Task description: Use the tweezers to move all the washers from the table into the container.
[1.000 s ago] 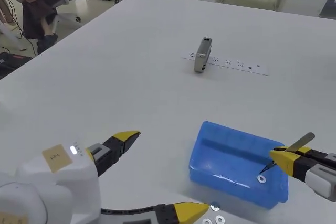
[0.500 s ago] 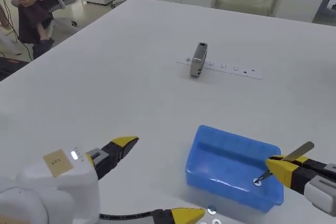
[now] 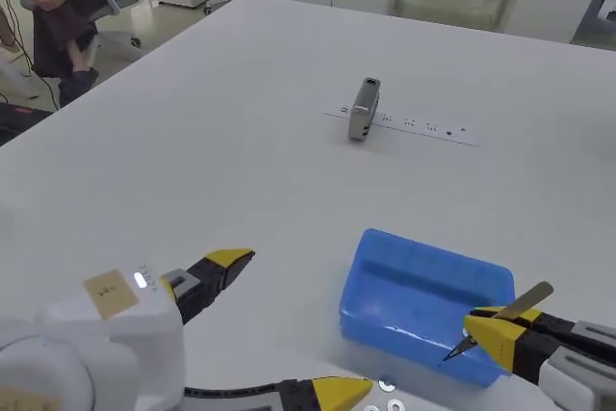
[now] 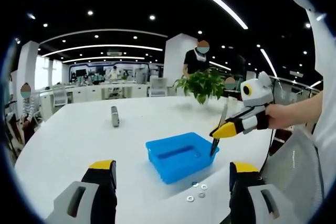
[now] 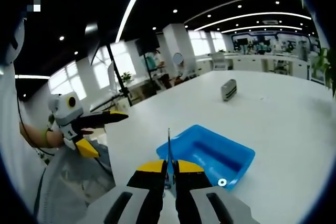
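In the head view the right claw (image 3: 478,329) sits low on the right, pinched narrow on a pair of silver metal tweezers (image 3: 535,296). Their long axis slants down and to the left, and the tips hang over the near right corner of the shallow blue plastic container (image 3: 414,286). The left claw (image 3: 305,321) gapes wide and empty over the near edge of the white bench (image 3: 192,141). A few round metal washers (image 3: 387,385) lie on the bench just outside the container's near wall, beside that claw's lower jaw. Well beyond, a grey box-shaped device (image 3: 364,108) stands on a white power strip (image 3: 433,127). In the left gripper view the loose washers lie between the spread jaws, just this side of the container. The tweezers point down at the container's right end, and a single washer (image 4: 195,155) rests inside. In the right gripper view the jaws press together on the tweezers, which run straight ahead. Their tips look bare, though they are too fine to be sure. The remaining washers lie left of the tips and nearer the person. The left claw is closer, but the right one carries the tool.
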